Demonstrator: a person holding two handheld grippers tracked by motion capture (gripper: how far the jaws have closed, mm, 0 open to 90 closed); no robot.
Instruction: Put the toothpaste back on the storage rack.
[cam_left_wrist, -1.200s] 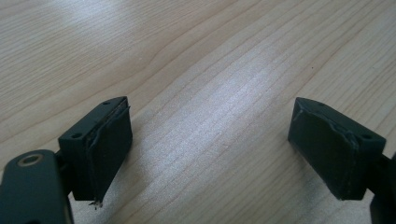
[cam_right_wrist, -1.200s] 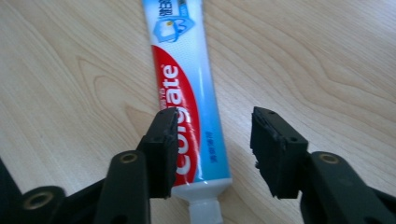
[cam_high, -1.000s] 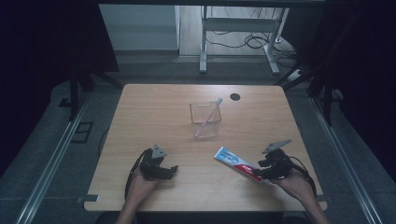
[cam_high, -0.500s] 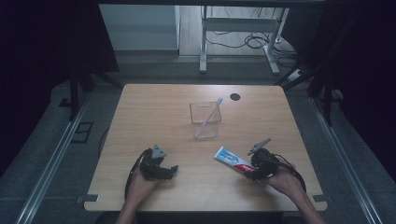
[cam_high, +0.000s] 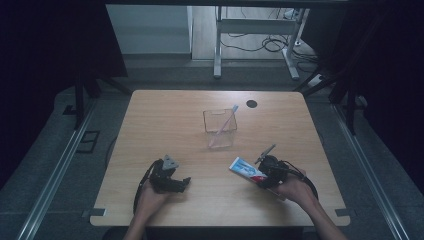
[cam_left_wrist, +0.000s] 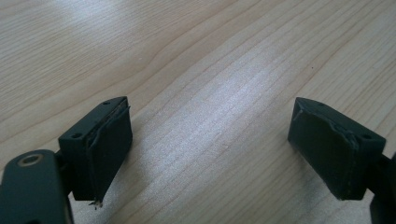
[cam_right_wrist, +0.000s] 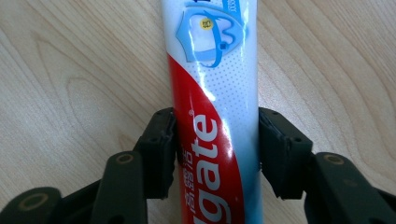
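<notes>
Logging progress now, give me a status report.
Left gripper open over bare table. Right gripper shut on toothpaste tube. Nothing blocking.

The toothpaste tube (cam_right_wrist: 212, 93) runs past the top and bottom edges in the right gripper view, both ends cut off beyond the right gripper (cam_right_wrist: 217, 149); contact on its right side unclear

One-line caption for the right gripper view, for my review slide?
Right gripper closed on both sides of a toothpaste tube lying on the wooden table.
</notes>
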